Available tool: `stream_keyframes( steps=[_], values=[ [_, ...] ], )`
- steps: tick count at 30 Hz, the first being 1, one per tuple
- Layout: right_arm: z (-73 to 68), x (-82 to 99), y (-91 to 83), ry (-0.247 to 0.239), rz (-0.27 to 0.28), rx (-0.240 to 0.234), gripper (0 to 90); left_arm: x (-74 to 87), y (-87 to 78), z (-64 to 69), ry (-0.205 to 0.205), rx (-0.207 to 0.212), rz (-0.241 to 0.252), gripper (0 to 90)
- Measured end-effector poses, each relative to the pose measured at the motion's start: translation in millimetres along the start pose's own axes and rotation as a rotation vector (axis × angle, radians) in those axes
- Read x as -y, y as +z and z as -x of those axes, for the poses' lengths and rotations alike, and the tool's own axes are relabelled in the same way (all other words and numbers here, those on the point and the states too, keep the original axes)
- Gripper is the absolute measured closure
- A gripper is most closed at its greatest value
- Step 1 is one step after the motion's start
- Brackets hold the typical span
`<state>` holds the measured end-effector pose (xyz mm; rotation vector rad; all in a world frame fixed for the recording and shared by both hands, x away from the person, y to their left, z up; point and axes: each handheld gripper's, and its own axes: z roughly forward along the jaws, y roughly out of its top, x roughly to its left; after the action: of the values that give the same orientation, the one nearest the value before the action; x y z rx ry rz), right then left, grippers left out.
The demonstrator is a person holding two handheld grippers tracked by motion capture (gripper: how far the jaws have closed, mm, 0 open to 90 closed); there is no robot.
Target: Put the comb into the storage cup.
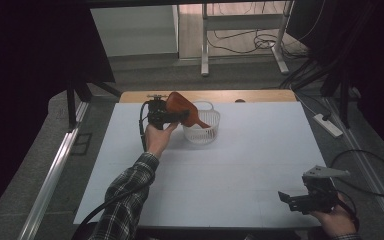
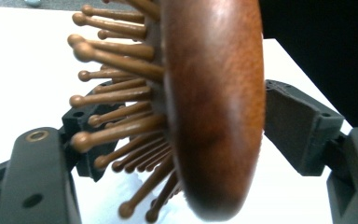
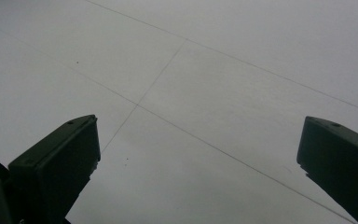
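Worktop [image 1: 220,170]: white, carries all below.
Basket [image 1: 202,131]: white, slotted, at the far middle.
Hairbrush [image 1: 182,111]: reddish wood, wooden pins; its handle dips into the basket, its head sits between the jaws of my left hand-held gripper [image 1: 172,116], which are spread, one pad clear of the brush's back.
My right hand-held gripper [image 1: 286,198]: spread wide over bare worktop at the near right edge.

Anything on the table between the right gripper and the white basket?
Nothing: in the high view the white table is bare from the right gripper up to the white basket, where the left gripper has the wooden hairbrush.
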<state>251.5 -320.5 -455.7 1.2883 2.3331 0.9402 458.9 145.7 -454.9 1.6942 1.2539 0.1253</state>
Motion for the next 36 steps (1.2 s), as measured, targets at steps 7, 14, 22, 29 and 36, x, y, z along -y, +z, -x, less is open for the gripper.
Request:
stream_keyframes(
  steps=[7, 14, 22, 29, 36],
  values=[
    [-0.3, -0.1, 0.2, -0.003, -0.002, 0.002, 0.0, -0.3, -4.0, -1.5, 0.019, -0.003, -0.007, 18.0],
    [-0.5, -0.1, 0.1, -0.005, -0.003, 0.004, 0.0, -3.9, -9.5, 1.3, 0.064, -0.023, -0.025, 13.1],
    [-0.6, 0.0, 0.0, -0.005, -0.002, 0.004, 0.0, -5.1, -12.8, 6.3, 0.118, -0.033, -0.063, 8.1],
    [-0.8, 0.0, 0.1, -0.005, -0.003, 0.006, 0.0, -5.1, -15.6, 10.3, 0.172, -0.054, -0.084, 4.6],
    [-0.8, 0.2, -0.1, -0.005, -0.003, 0.006, 0.0, -4.3, -21.2, 12.5, 0.217, -0.074, -0.085, 2.7]
  ],
)
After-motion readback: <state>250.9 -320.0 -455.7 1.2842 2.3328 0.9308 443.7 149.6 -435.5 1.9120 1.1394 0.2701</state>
